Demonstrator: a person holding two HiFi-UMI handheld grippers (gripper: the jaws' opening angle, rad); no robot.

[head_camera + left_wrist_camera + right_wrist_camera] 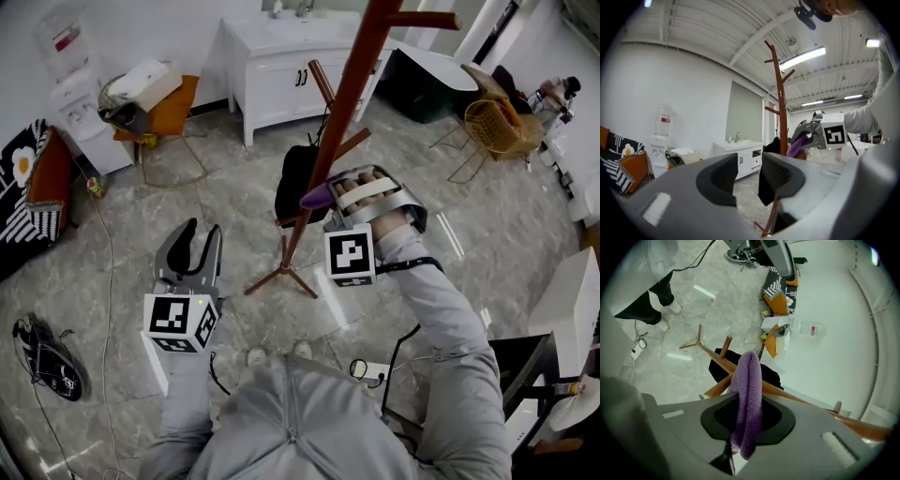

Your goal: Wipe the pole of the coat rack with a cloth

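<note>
While the right gripper [748,418] clamps its jaws on the folded purple fleece cloth [749,376], pressing it against the tall reddish-brown wooden coat rack pole [342,103] for wiping, the left gripper [195,246] hangs low, jaws apart, empty

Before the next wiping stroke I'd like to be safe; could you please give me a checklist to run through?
1. Cloth gripped by right claw: ok, shut on it.
2. Cloth against pole: ok, it lies across it.
3. Left claw out of the way: ok, open, empty, apart from the pole.
4. Pole free lower down: not ok, a black garment hangs there.
5. Rack feet steady: cannot tell.
</note>
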